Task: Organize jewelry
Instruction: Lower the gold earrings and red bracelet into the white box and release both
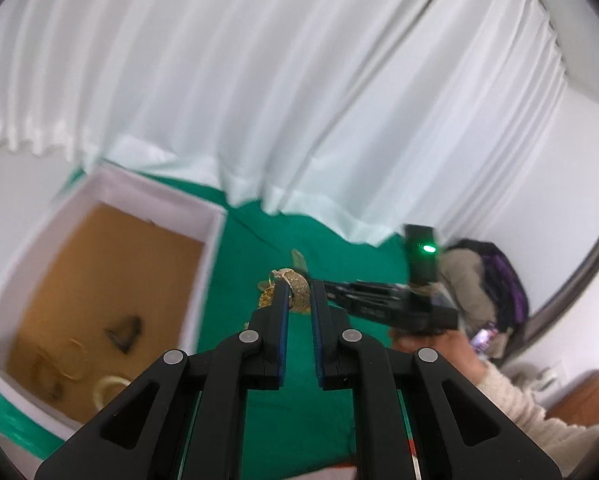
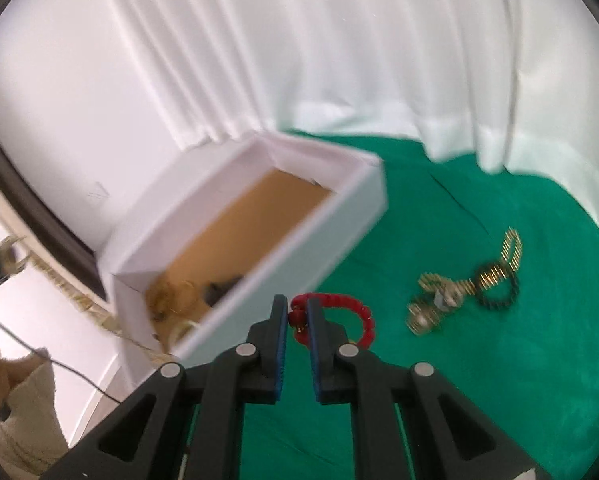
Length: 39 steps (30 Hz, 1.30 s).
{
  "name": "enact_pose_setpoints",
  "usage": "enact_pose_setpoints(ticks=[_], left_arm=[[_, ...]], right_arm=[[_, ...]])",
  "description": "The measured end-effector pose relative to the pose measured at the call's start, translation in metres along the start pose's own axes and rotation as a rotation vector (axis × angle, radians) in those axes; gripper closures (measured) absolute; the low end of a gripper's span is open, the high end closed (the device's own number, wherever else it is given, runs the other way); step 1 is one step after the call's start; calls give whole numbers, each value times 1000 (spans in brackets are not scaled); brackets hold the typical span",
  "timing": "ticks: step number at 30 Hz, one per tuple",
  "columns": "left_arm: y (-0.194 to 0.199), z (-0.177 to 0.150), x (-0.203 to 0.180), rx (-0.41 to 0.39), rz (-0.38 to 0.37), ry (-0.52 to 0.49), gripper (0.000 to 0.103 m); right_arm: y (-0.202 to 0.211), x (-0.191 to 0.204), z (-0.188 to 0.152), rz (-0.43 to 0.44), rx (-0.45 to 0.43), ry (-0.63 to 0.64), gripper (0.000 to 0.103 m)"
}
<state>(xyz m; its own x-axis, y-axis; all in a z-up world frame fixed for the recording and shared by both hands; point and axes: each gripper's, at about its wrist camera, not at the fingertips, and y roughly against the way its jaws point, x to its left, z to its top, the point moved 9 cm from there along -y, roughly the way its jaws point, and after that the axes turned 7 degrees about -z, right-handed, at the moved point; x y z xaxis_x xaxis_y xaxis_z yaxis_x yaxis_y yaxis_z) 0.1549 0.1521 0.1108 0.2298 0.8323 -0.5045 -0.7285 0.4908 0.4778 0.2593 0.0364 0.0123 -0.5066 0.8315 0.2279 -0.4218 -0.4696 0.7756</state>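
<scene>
My left gripper is shut on a gold jewelry piece, held above the green cloth to the right of the white box. The box has a brown floor with several rings and dark pieces in it. My right gripper is shut on a red bead bracelet, held just right of the box's near wall. The right gripper body also shows in the left wrist view. Gold and black jewelry lies on the cloth to the right.
A white curtain hangs behind the table and drapes onto the green cloth. A dark-framed mirror edge stands left of the box. A person's sleeve is at the right.
</scene>
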Motion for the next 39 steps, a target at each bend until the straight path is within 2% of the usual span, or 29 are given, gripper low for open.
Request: enact_pose_setpoints(ticks=[6, 13, 16, 20, 24, 26, 27, 28, 30, 33, 34, 35, 37, 39], left_arm=[[18, 25, 60, -49, 132, 11, 94], [-8, 18, 150, 4, 237, 81, 94], [-28, 8, 192, 45, 282, 120, 94], [-48, -8, 236, 82, 343, 168, 94], [-61, -26, 263, 117, 405, 182, 93], [-62, -35, 268, 134, 453, 178, 86], [-62, -42, 272, 149, 483, 172, 66], [-60, -46, 272, 157, 500, 167, 47], [-52, -52, 267, 147, 539, 145, 34], [-38, -61, 248, 125, 546, 109, 27], [-34, -62, 239, 114, 549, 97, 24], [-31, -63, 233, 106, 551, 87, 22], [-22, -68, 205, 76, 557, 42, 14], [-20, -73, 174, 57, 535, 2, 11]], right_arm=[[-3, 65, 31, 125, -22, 49, 93], [-45, 139, 34, 209, 31, 125, 93], [-69, 154, 25, 214, 70, 150, 93], [-111, 159, 4, 162, 137, 197, 93], [-145, 155, -20, 129, 211, 221, 92], [-156, 148, -27, 83, 228, 229, 91], [-157, 147, -28, 65, 227, 231, 80], [-156, 142, -29, 41, 218, 229, 59], [-147, 135, -26, 17, 180, 211, 43], [-124, 125, -26, 19, 128, 190, 42], [-118, 121, -27, 12, 115, 187, 39], [-107, 113, -32, -9, 92, 184, 37], [-90, 94, -42, -61, 61, 185, 24], [-79, 73, -53, -124, 37, 183, 23]])
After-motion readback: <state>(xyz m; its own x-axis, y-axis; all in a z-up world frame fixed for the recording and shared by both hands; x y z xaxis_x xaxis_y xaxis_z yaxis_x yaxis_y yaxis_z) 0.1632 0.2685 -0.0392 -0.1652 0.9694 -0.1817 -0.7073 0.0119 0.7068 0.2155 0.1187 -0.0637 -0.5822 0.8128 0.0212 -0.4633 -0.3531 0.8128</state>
